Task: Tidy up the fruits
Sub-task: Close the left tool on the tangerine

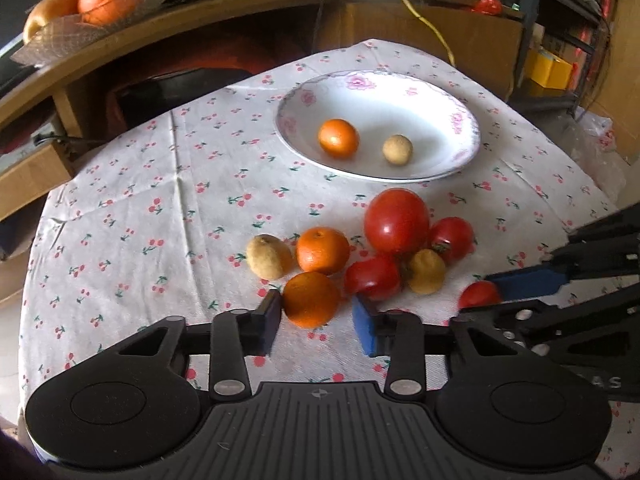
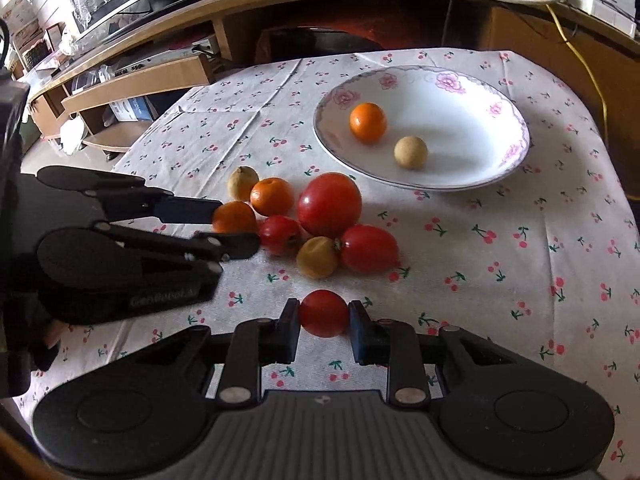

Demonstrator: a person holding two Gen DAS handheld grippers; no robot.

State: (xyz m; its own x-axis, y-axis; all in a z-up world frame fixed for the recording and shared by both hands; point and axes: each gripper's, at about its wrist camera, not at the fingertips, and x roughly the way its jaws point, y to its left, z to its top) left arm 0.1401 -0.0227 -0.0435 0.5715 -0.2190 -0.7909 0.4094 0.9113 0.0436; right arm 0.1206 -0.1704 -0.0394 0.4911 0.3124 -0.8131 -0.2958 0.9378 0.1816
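In the white floral-rimmed plate (image 2: 508, 160): two fruits. On your surface: eight left. Left gripper (image 1: 316, 320) jaws straddle a round orange (image 1: 310, 300); right gripper (image 2: 324, 330) jaws clamp a small red tomato (image 2: 323, 313).

My left wrist camera looks forward along my left gripper (image 1: 316, 322), low and close over the white cherry-print tablecloth (image 1: 160, 184), facing the white flower-rimmed porcelain plate (image 1: 460, 120) and the brown wooden shelf (image 1: 200, 20) behind. My right wrist camera does likewise from my right gripper (image 2: 324, 326), set further right. Both share the plate, the heap of red, orange and yellow round fruit (image 1: 352, 248) and each other's gripper at the frame edge.
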